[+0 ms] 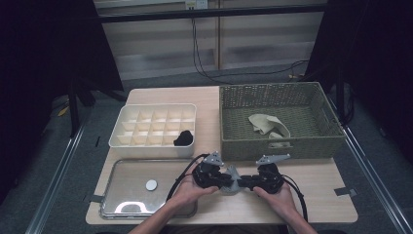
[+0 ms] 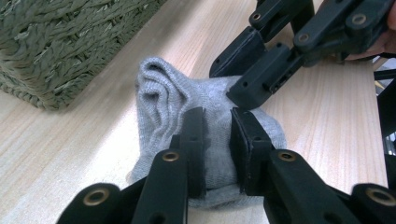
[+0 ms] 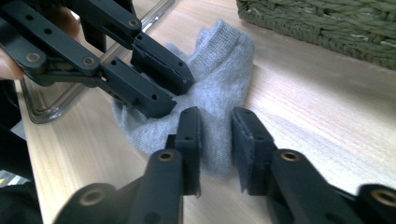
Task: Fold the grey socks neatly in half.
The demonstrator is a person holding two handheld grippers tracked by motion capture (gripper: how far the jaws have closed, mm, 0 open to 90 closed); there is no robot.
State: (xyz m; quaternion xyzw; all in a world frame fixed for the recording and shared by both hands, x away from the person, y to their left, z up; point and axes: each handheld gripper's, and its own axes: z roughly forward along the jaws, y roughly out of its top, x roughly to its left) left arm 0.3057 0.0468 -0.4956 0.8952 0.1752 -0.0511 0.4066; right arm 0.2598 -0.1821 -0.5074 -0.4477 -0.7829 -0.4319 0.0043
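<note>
Your two grippers meet nose to nose over a grey sock (image 1: 232, 179) at the near edge of the table (image 1: 316, 195), just in front of the wicker basket (image 1: 280, 144). The sock lies bunched on the wood, touching neither the basket nor the clear lid (image 1: 126, 195) to its left. In the left gripper view, your left gripper (image 2: 218, 140) comes down on the near end of the sock: a narrow gap stays between its pads, a fold of grey knit fills that gap, and both pads (image 2: 194, 135) look pressed against it. Farther up the same view, your right gripper (image 2: 236, 79) has its tips on the far part of the sock. In the right gripper view, the right gripper's pads (image 3: 250, 140) stand a little apart over the sock's edge, with grey fabric between them; whether they squeeze it or merely straddle it you cannot tell from here. Your left gripper (image 3: 170, 91) shows there too, reaching in from the upper left with its tips on the sock. From above, your hands (image 1: 195, 187) hold both tools low and level on the table. Beyond them, a white divided box (image 1: 156, 146) holds a dark bundle (image 1: 183, 138) in its near right cell, and a beige sock (image 1: 268, 126) lies in the basket.
</note>
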